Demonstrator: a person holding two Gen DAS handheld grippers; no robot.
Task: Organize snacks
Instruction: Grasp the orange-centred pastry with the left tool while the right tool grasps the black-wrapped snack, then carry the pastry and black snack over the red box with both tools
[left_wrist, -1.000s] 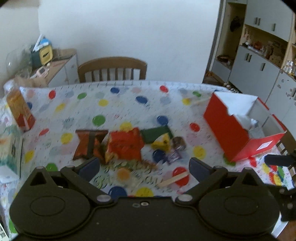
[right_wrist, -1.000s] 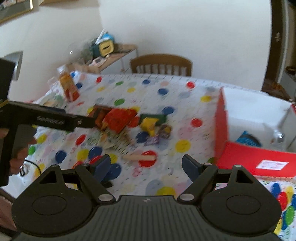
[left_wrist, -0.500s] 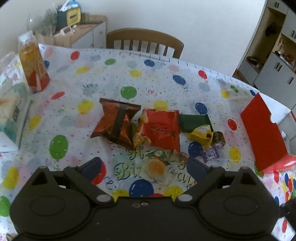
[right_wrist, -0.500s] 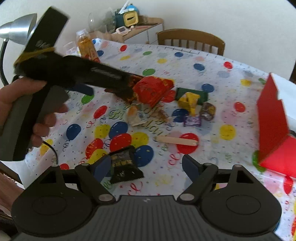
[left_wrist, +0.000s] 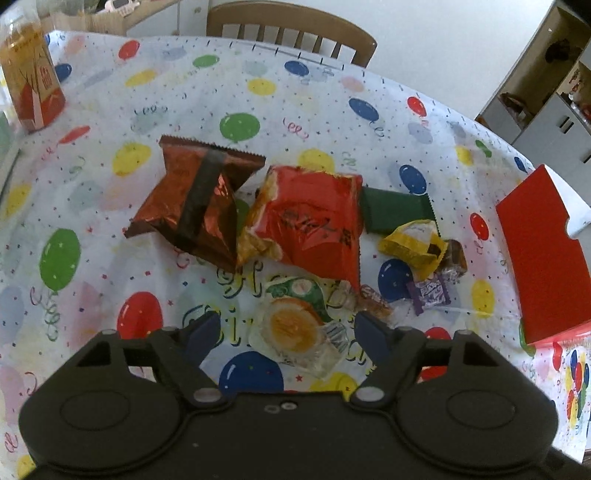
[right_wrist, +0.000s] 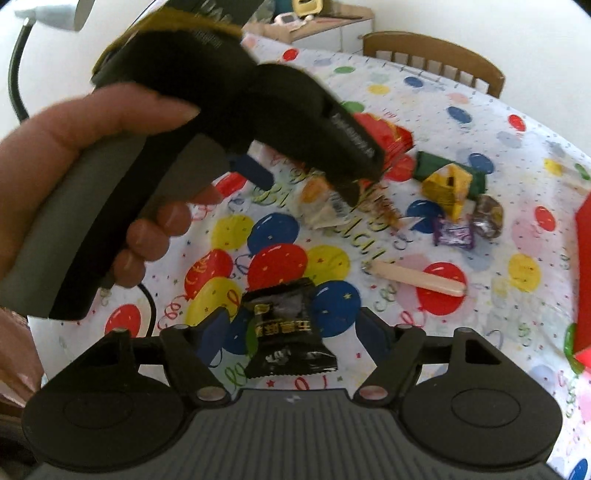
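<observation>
Closing, both sets of fingers straddle snacks without pressing: right gripper (right_wrist: 291, 334) around the black packet (right_wrist: 286, 338) at the counter's near edge, long axis running away; left gripper (left_wrist: 288, 334) around the clear egg packet (left_wrist: 295, 332) farther in.

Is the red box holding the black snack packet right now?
No, the black snack packet lies on the tablecloth between the right gripper's open fingers.

Worktop cloth (left_wrist: 332, 96): white, multicoloured balloons. Centre: red snack bag (left_wrist: 314, 225); at 9 o'clock, copper-brown packet (left_wrist: 192, 206); at 3 o'clock, green wrapper (left_wrist: 395, 210).
</observation>
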